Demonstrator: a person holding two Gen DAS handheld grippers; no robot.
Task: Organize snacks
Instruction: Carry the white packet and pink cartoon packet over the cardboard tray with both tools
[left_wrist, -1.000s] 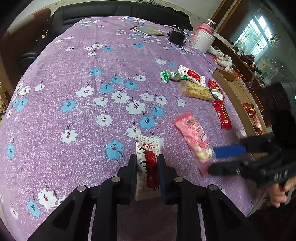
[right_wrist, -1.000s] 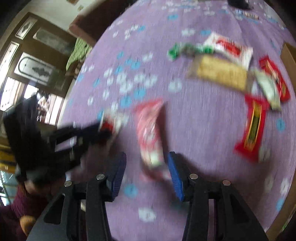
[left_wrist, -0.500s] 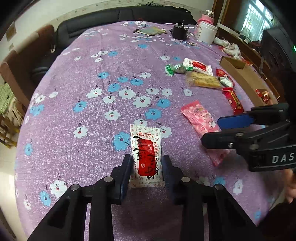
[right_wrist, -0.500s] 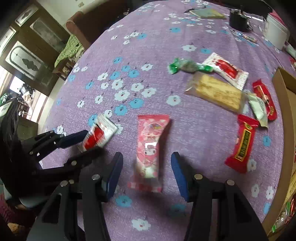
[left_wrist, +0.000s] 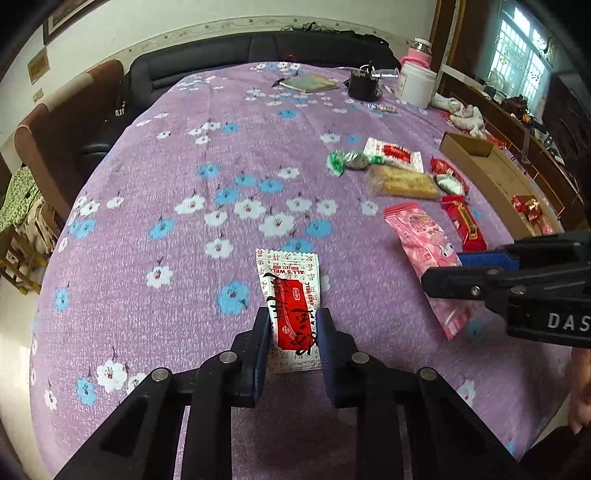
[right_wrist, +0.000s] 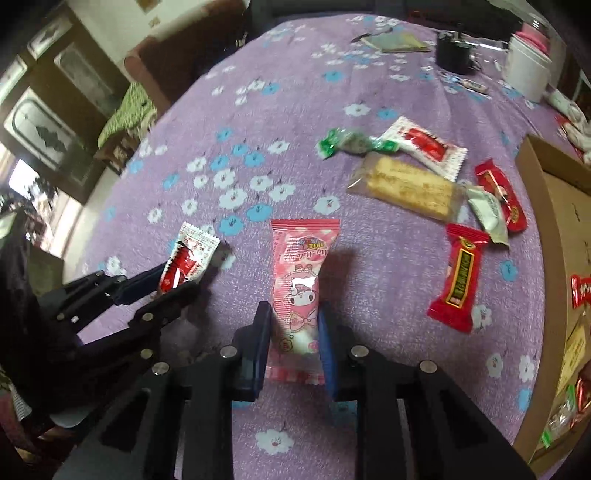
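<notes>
At the near edge of the purple flowered tablecloth (left_wrist: 184, 177), I hold two snack packets at once. My right gripper (right_wrist: 293, 325) is closing on the pink cartoon packet (right_wrist: 301, 280), its pads pressing the lower sides; my left gripper (left_wrist: 293, 332) is closing on the white-and-red sachet (left_wrist: 291, 299), pinched low across its width. Both look light, soft and crinkly, with slick film that could slide out, so I judge the grip belongs on the filled body, not the flat seals. Ahead and to the right of my right gripper lies the cardboard box (right_wrist: 554, 206), already holding wrappers and probably the destination. Between us lie the biscuit pack (right_wrist: 406, 186), a red bar (right_wrist: 460, 277), a green-ended candy (right_wrist: 349, 142) and smaller red sweets, all easy to brush in passing.
</notes>
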